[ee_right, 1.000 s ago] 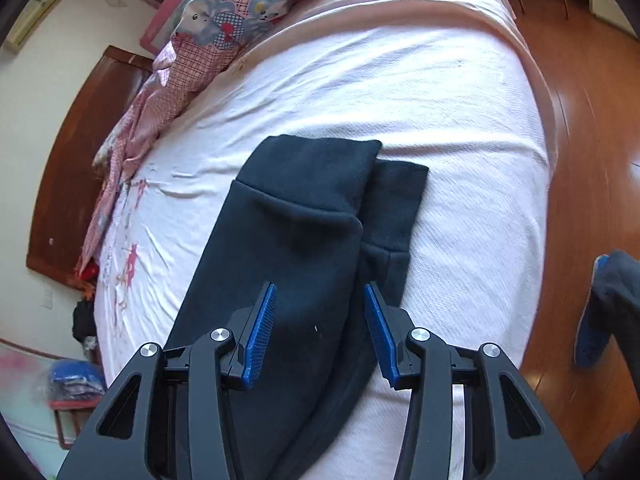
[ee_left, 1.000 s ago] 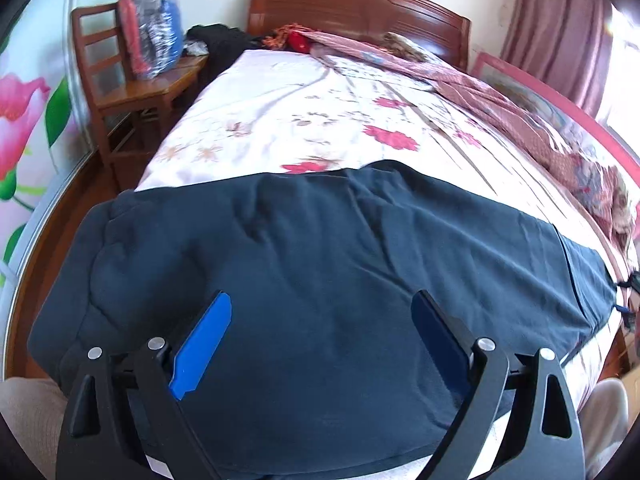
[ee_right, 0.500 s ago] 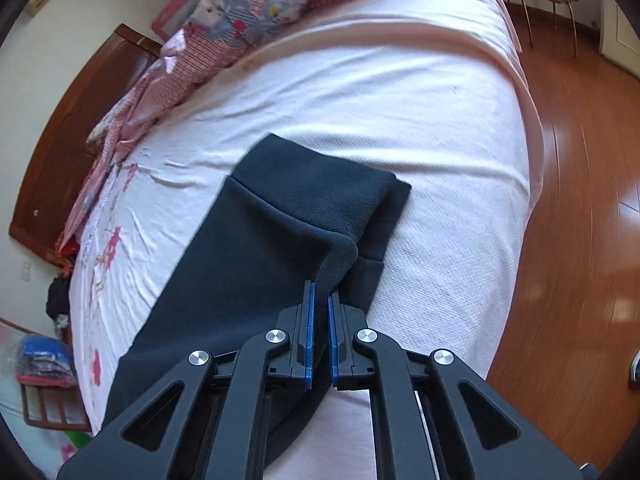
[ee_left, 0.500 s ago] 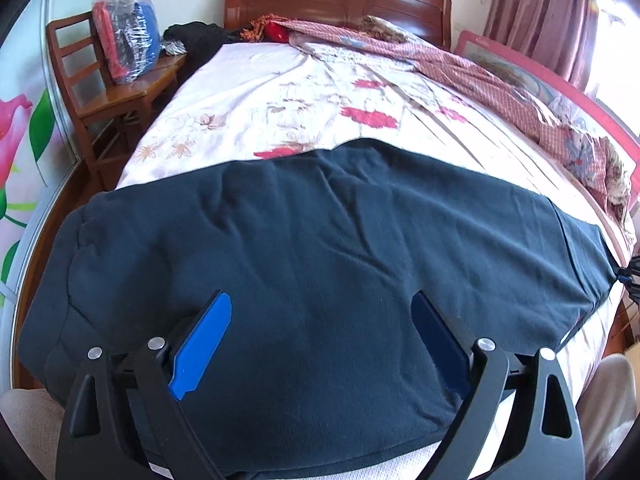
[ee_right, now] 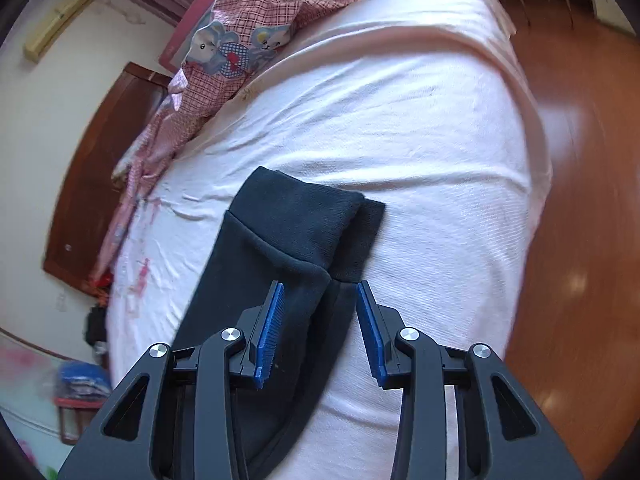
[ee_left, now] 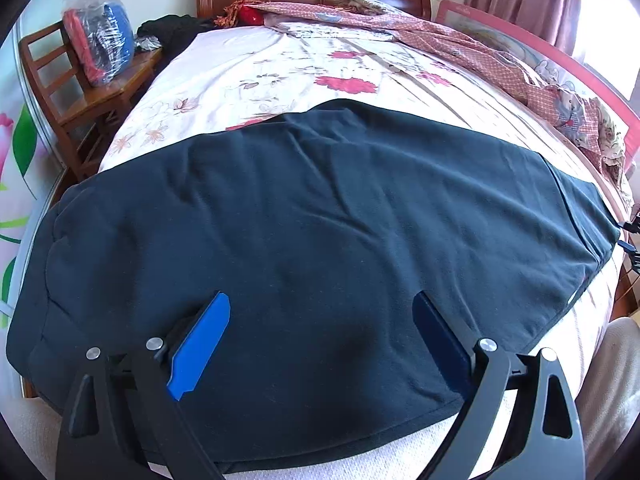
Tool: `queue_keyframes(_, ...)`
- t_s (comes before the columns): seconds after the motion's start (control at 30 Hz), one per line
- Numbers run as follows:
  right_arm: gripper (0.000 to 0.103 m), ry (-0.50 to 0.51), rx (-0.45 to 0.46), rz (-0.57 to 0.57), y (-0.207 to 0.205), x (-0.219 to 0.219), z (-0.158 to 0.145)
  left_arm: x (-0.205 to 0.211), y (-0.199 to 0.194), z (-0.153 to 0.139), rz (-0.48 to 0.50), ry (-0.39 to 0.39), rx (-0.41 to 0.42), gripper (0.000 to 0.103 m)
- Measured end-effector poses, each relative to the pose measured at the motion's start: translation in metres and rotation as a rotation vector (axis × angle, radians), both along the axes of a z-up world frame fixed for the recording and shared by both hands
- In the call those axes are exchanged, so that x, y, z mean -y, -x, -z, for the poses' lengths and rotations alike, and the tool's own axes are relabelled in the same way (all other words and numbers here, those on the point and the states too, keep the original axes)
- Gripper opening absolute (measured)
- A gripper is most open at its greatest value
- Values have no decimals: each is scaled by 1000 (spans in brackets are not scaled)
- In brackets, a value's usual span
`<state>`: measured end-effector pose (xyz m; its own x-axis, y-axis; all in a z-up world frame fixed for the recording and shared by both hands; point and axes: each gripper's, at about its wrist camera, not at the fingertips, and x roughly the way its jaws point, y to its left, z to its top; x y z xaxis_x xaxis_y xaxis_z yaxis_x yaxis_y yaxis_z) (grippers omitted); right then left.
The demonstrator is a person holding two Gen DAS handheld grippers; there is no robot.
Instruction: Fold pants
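The dark navy pants (ee_left: 320, 232) lie flat across the foot of the bed (ee_left: 248, 76), waist end reaching the bed's left edge and cuffs (ee_right: 304, 216) stopping short of its right edge, with bare white sheet beyond them. The left claw (ee_left: 320, 316) hangs wide over the pants' near hem, gripping nothing. The right claw (ee_right: 320, 296) has just been reopening from a pinch half a second ago; it now stands partly open astride the cuff seam, pads clear of the cloth.
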<state>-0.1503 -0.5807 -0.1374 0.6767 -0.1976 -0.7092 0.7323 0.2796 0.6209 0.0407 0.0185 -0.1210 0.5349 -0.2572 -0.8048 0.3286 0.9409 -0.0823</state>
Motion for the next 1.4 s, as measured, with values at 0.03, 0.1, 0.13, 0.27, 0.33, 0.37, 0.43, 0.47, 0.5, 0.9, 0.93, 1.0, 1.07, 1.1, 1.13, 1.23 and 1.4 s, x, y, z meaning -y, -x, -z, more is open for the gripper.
queue_keyframes(0.03, 37, -31, 25, 8, 1, 3, 4, 0, 1, 0, -1, -1, 0, 93)
queue_keyframes(0.1, 37, -49, 65, 24, 1, 6, 8, 1, 1, -1, -2, -8, 0, 93)
queue_keyframes(0.13, 37, -42, 76, 20, 1, 4, 8, 1, 2, -1, -2, -9, 2, 93)
queue_keyframes(0.27, 37, 10, 79, -19, -4, -2, 5, 2, 2, -4, -5, -3, 10, 93)
queue_keyframes(0.33, 37, -12, 112, -1, 0, 0, 9, 4, 1, -5, -6, -7, 7, 93)
queue_keyframes(0.37, 37, -30, 126, 13, 3, 1, 10, 5, 0, -6, -10, -13, 6, 94)
queue_keyframes(0.43, 37, -71, 107, 66, 16, 1, 14, 5, -1, -8, -24, -17, 15, 98)
queue_keyframes(0.47, 37, -92, 118, 74, 19, 1, 17, 3, -1, -10, -31, -12, 23, 98)
queue_keyframes(0.5, 37, -116, 142, 68, 22, -1, 20, 1, -1, -11, -37, -3, 27, 98)
queue_keyframes(0.9, 44, -34, 106, 22, -13, 7, 12, 4, -13, -3, -68, -28, -26, 98)
queue_keyframes(0.93, 34, -15, 78, 8, -17, 5, 8, 4, -12, -3, -67, -30, -26, 98)
queue_keyframes(1.0, 31, -7, 69, -23, -21, 3, 0, 4, -11, -4, -62, -23, -21, 98)
queue_keyframes(1.07, 27, 10, 67, -30, -22, 0, -12, 4, -10, -7, -59, -16, -10, 98)
queue_keyframes(1.1, 25, 23, 61, -37, -24, -2, -19, 3, -9, -8, -59, -13, -3, 98)
queue_keyframes(1.13, 24, 47, 51, -52, -27, -7, -29, 3, -9, -9, -58, -8, 0, 98)
queue_keyframes(1.23, 24, 136, 27, -105, -40, -25, -63, 1, -8, -11, -60, 5, 5, 98)
queue_keyframes(1.4, 12, 304, -1, -212, -70, -73, -124, -7, -9, -12, -83, 35, 7, 98)
